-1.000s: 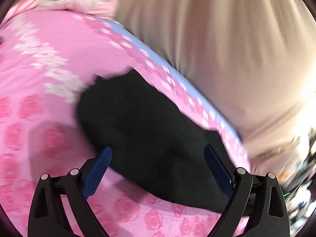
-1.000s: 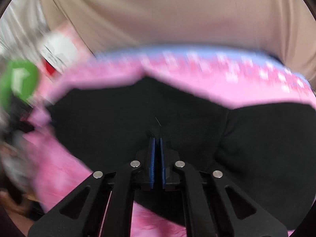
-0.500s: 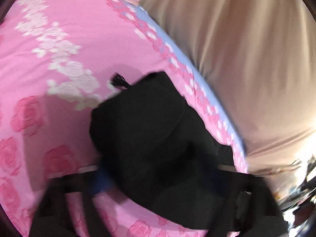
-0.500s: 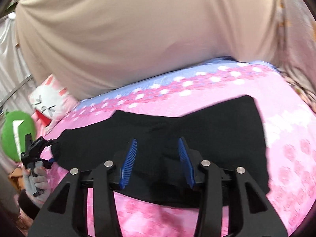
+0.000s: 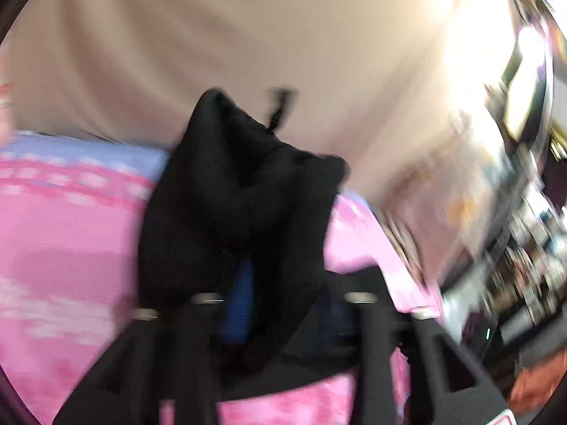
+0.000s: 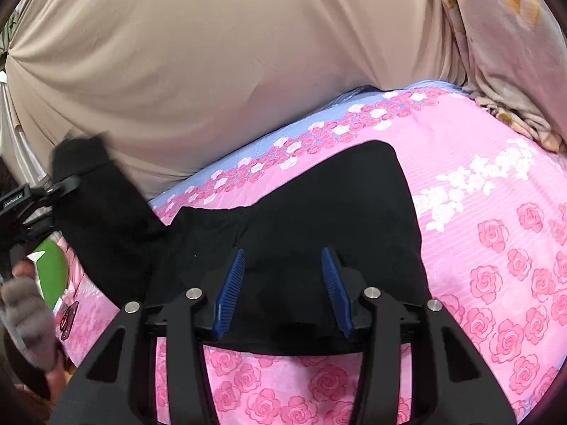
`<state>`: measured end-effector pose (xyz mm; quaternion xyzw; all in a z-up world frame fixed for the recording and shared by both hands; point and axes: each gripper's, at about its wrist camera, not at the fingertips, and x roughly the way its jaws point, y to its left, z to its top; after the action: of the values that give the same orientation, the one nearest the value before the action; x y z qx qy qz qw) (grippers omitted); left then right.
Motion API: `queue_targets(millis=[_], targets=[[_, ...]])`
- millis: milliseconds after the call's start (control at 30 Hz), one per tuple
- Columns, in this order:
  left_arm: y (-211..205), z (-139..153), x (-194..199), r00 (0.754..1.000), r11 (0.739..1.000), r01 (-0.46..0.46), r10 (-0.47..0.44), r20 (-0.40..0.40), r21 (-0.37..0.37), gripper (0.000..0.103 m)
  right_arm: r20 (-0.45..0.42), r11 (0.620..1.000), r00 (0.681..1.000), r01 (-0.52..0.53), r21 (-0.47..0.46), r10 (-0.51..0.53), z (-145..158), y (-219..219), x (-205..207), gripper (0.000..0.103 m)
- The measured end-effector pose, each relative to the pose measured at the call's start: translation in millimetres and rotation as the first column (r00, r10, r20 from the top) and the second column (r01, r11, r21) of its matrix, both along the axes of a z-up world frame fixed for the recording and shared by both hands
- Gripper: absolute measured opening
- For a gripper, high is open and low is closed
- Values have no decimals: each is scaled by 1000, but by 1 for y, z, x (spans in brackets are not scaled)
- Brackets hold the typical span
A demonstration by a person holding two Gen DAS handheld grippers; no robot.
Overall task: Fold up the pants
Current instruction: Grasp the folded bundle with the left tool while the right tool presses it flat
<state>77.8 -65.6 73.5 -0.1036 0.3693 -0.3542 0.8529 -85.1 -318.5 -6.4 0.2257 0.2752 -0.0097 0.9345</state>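
Black pants lie spread on a pink rose bedspread. One end of them is lifted off the bed at the far left, hanging from my left gripper. In the blurred left wrist view a bunch of the pants stands up between the fingers of the left gripper; its jaws are opening, with the cloth still caught between them. My right gripper hovers open over the near edge of the pants, nothing between its blue pads.
A beige sheet hangs behind the bed. A flowered cloth is heaped at the back right. A green plush and a grey-sleeved hand are at the left. Cluttered shelves show beyond the bed's right edge.
The left gripper closed on one end of the pants and swung it up off the bed. The right gripper opened, let the pants go and drew back.
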Motion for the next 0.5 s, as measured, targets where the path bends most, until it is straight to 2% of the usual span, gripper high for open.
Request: queue_targets(millis=[33, 100, 133, 200, 267, 333, 367, 433, 500], targets=[[-19, -16, -2, 998, 998, 59, -59, -25, 14, 79, -6, 1000, 1000, -5, 9, 5, -2, -3, -2, 45], [-42, -44, -13, 995, 993, 68, -61, -74, 94, 74, -10, 1000, 1000, -7, 9, 7, -2, -6, -6, 48], [-43, -50, -17, 994, 992, 79, -70, -83, 103, 74, -14, 1000, 1000, -9, -6, 9, 0, -6, -10, 50], [-24, -49, -27, 993, 994, 96, -91, -75, 61, 75, -11, 1000, 1000, -17, -21, 16, 5, -5, -13, 55], [3, -38, -34, 997, 997, 67, -65, -34, 39, 77, 14, 999, 999, -38, -14, 38, 13, -2, -14, 62], [41, -22, -39, 1000, 1000, 16, -16, 4, 2, 83, 41, 995, 996, -84, 48, 82, 16, 1, -6, 70], [59, -16, -41, 1000, 1000, -18, 18, 22, -4, 84, 46, 991, 993, -109, 79, 105, 16, 4, -1, 72], [82, -12, -47, 996, 997, -75, 74, 57, 11, 84, 31, 978, 987, -158, 139, 155, 11, 13, 22, 73], [102, -9, -50, 985, 988, -146, 141, 96, 46, 84, -2, 972, 983, -180, 150, 182, 6, 22, 45, 74]])
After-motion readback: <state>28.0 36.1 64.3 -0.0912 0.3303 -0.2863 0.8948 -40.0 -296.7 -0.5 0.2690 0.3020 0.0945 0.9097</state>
